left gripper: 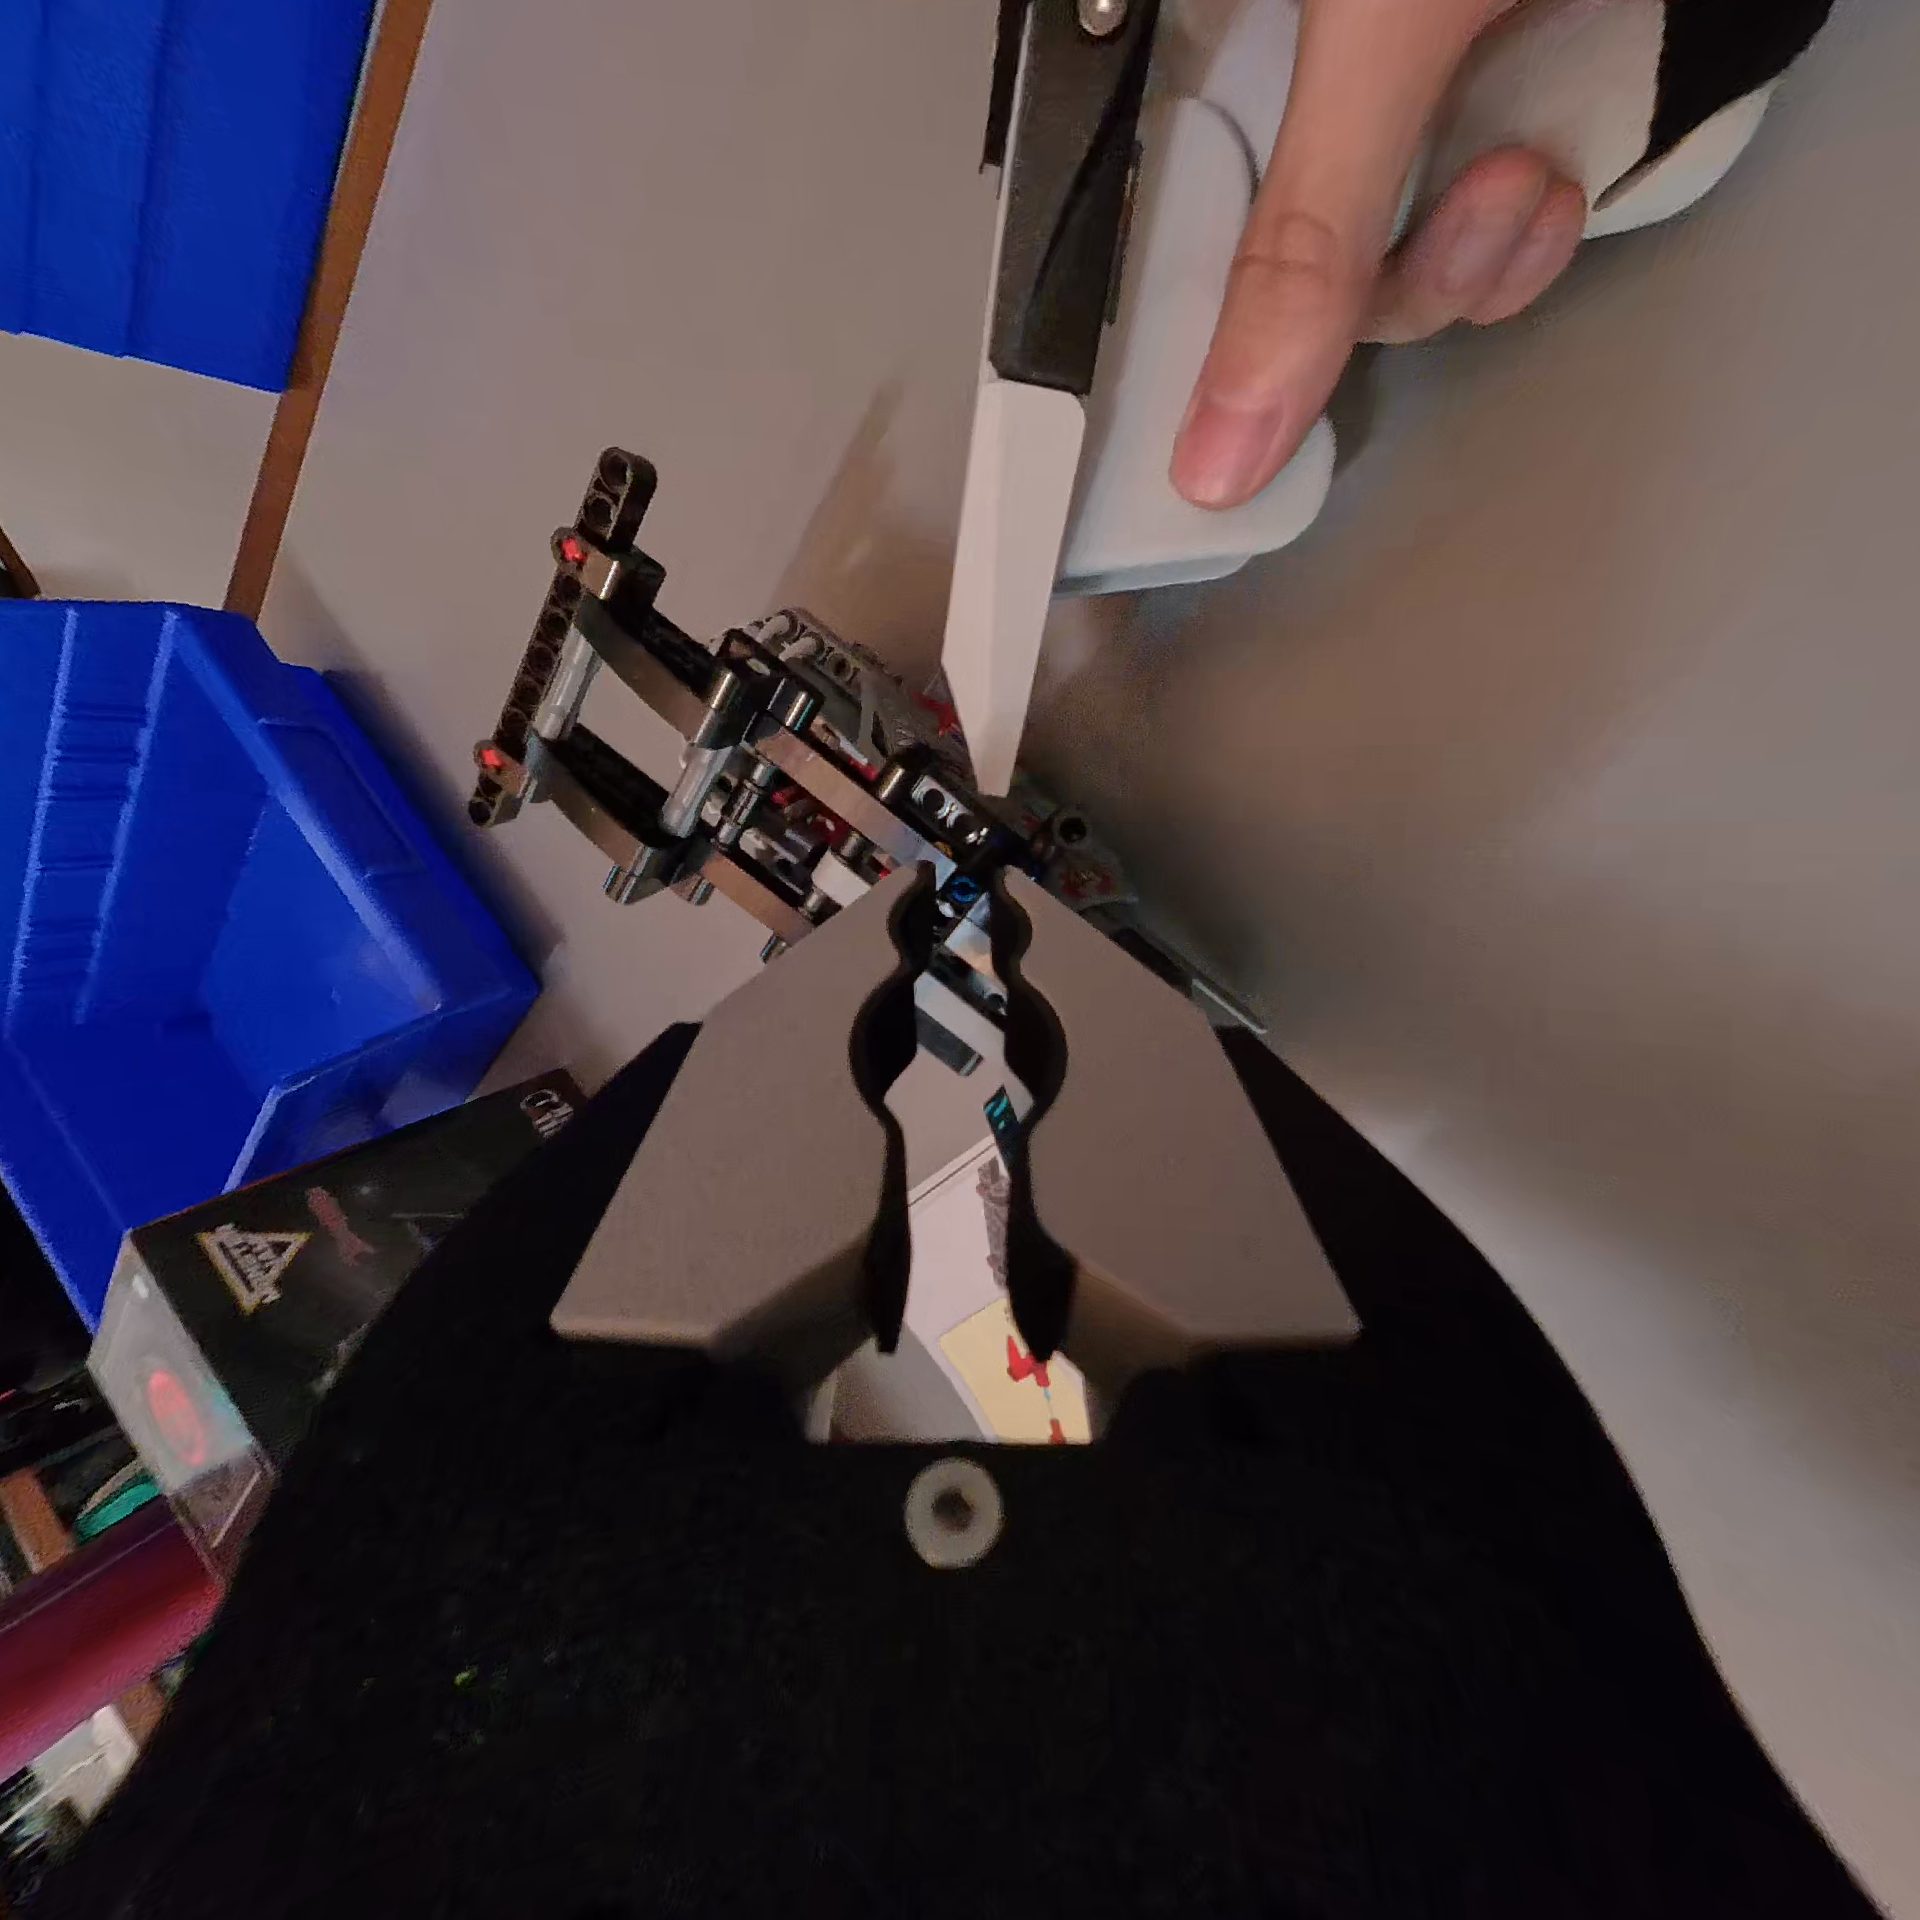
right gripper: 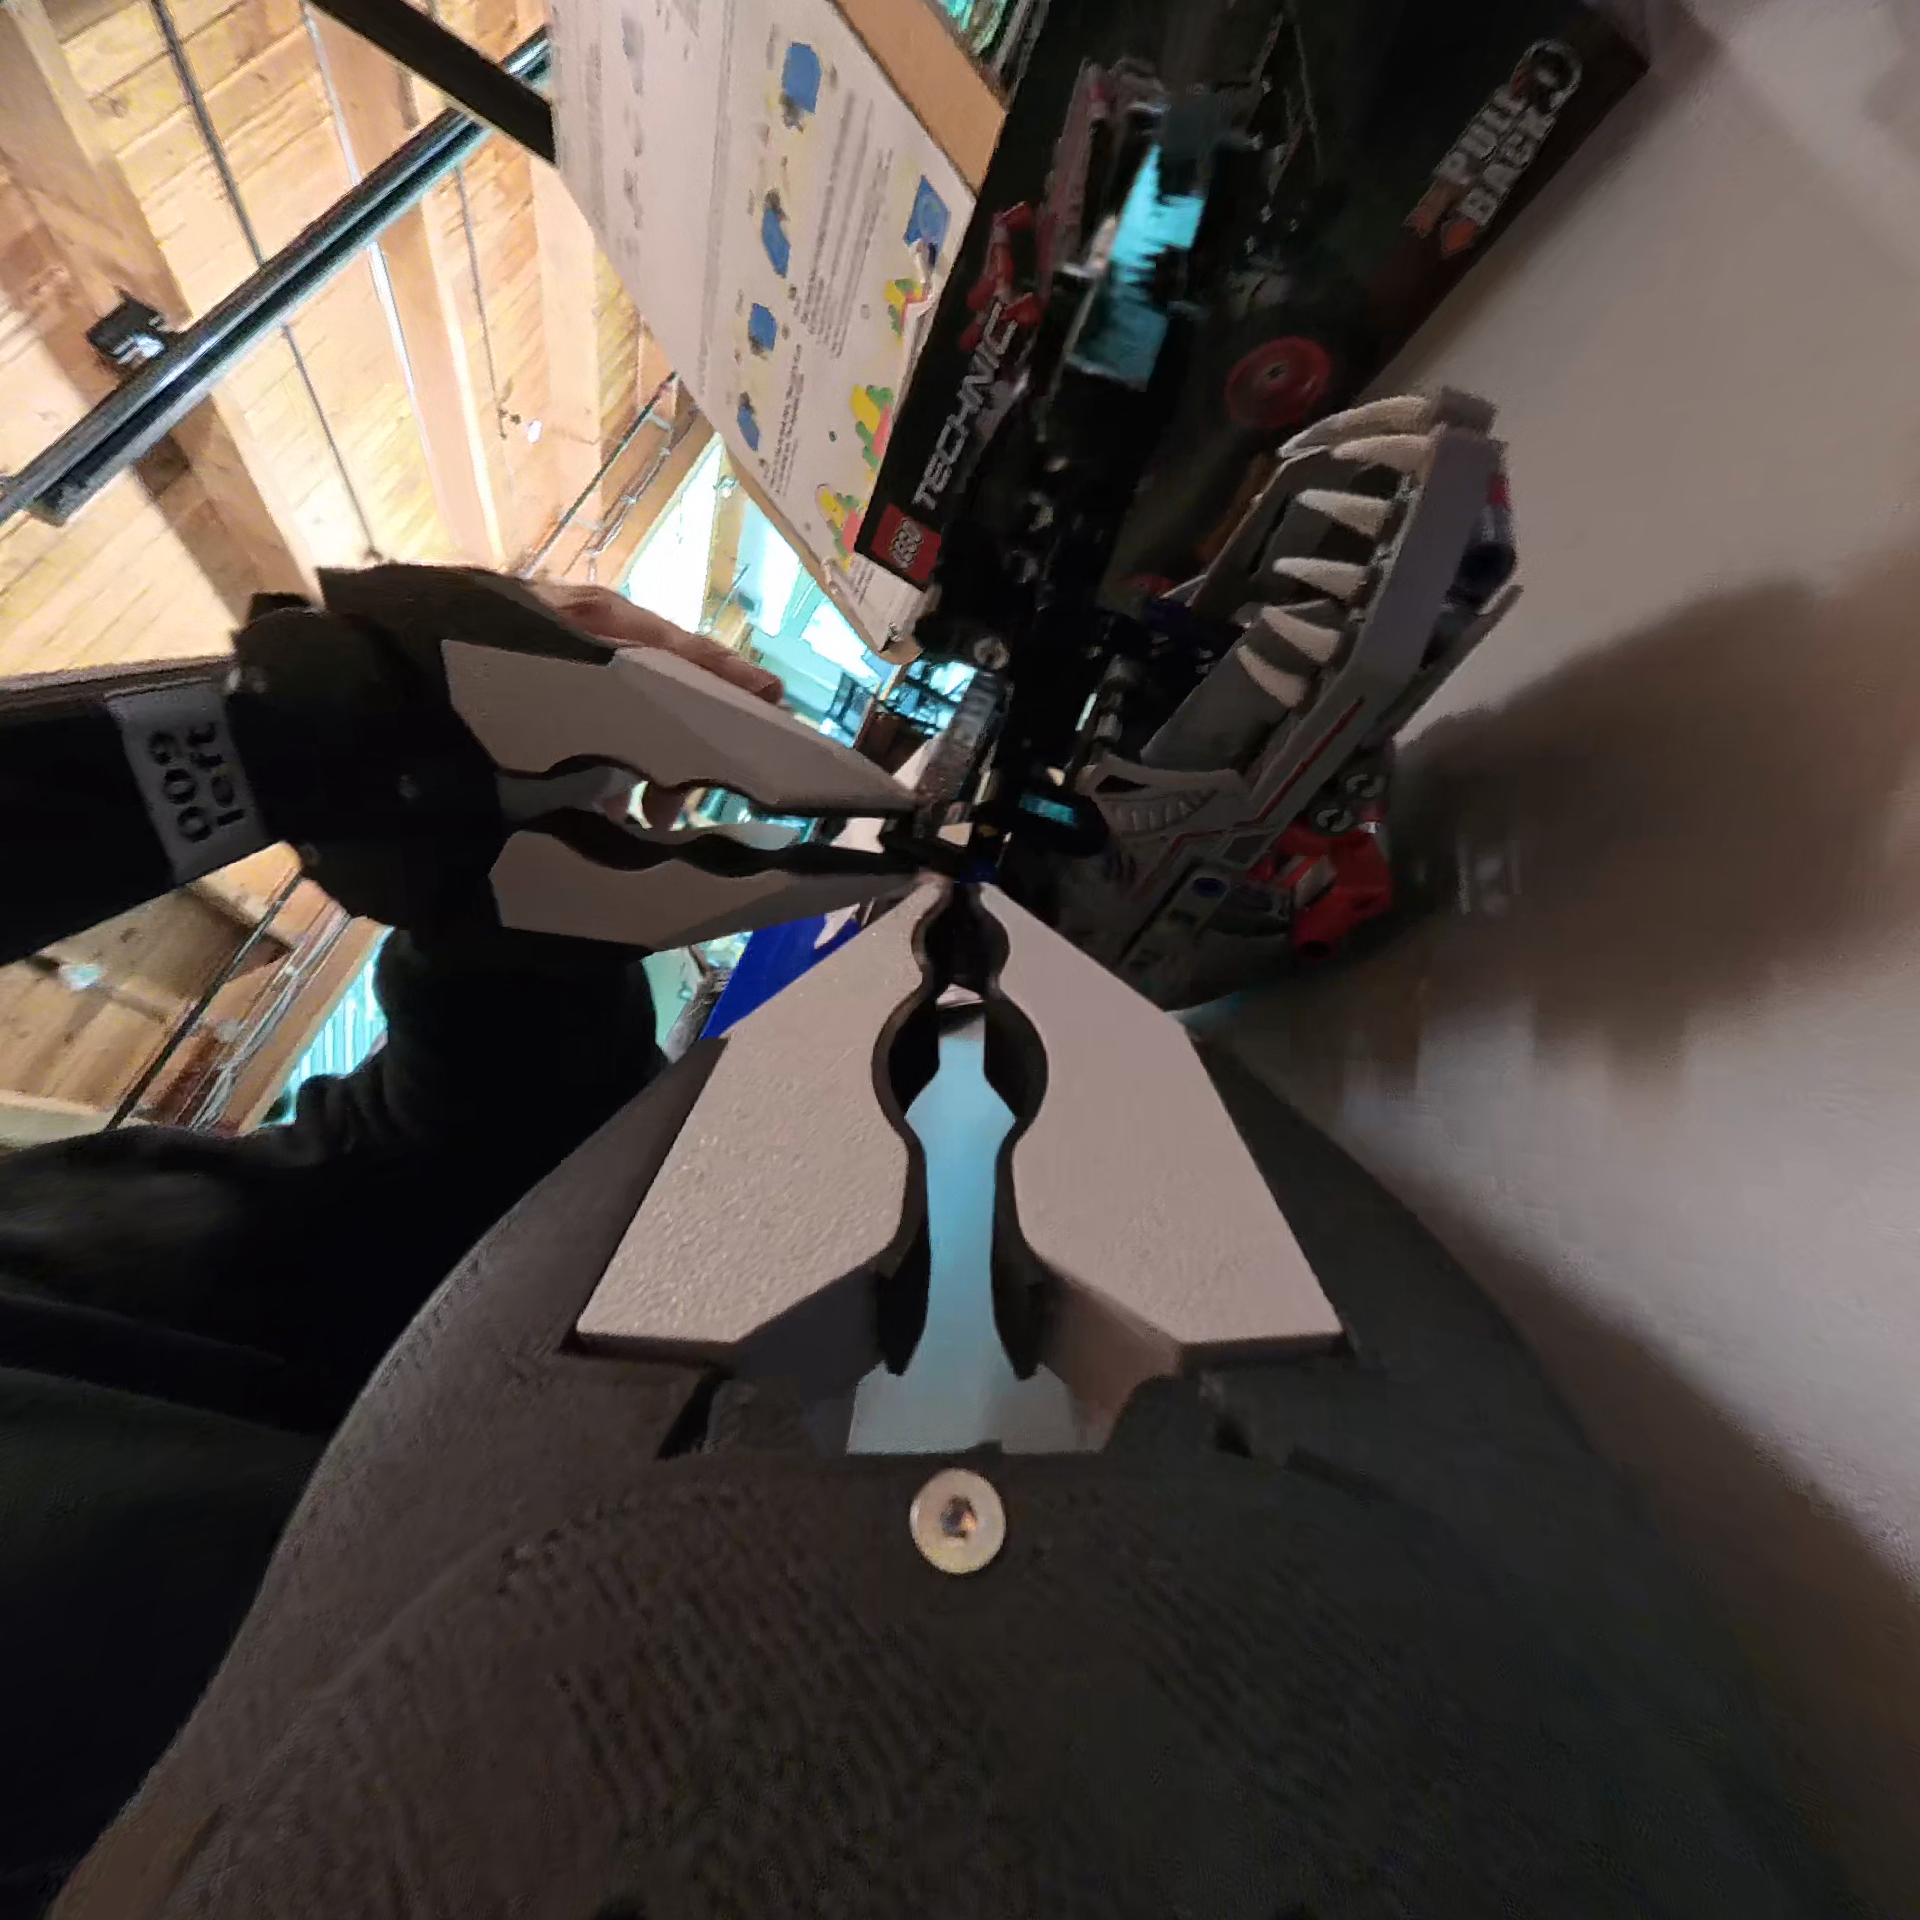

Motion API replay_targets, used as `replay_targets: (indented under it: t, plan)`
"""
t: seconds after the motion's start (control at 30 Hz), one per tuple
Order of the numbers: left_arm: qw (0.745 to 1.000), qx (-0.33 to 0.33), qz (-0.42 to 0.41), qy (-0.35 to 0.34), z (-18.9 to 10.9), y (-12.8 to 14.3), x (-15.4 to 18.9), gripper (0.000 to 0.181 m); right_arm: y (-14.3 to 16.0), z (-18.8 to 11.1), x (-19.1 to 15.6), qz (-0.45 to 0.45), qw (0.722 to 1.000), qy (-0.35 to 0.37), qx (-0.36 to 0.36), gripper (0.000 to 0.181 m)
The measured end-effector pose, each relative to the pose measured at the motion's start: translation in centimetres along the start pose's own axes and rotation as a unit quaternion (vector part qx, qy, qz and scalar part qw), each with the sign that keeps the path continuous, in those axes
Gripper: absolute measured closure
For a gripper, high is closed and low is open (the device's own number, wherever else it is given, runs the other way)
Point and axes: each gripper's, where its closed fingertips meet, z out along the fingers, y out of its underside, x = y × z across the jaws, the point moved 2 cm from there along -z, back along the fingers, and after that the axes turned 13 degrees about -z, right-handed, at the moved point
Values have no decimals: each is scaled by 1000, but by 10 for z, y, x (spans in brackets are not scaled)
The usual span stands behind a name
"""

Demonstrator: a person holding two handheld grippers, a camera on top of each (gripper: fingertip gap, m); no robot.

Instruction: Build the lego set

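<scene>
The lego model [left gripper: 727, 748] is a black and grey technic frame with red pins, held above the white table [left gripper: 675, 312]. In the right wrist view it shows a grey body with white teeth [right gripper: 1330, 623] and a red part [right gripper: 1340, 883]. My left gripper [left gripper: 956, 888] is shut on a black and blue end of the model; it comes in from the left in the right wrist view [right gripper: 914, 842]. My right gripper [right gripper: 956, 899] is shut on a small dark part at the same end of the model, tip to tip with the left one. It reaches down from above in the left wrist view [left gripper: 987, 769], held by a hand [left gripper: 1299, 260].
Blue bins [left gripper: 208, 935] stand at the left of the table. The black lego box [left gripper: 312, 1278] [right gripper: 1195, 260] lies by them. An instruction booklet [left gripper: 997, 1351] lies under my left gripper, and a printed sheet [right gripper: 769, 260] stands beside the box. A dark sleeve [right gripper: 208, 1195] is at left. Only a small space, under 4 cm, lies between the two pairs of fingers.
</scene>
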Motion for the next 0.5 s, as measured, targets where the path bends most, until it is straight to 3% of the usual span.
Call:
replay_targets:
  t: [0.2,0.4,0.5]
  plan:
    - [999,37,-32,16,3,-4,1,174,5,4,2,0,1000,7,-15,174]
    - [997,49,-48,21,5,0,-2,169,3,3,7,12,1000,19,-10,179]
    - [990,82,-108,31,-2,3,-12,156,2,2,8,22,1000,18,-9,157]
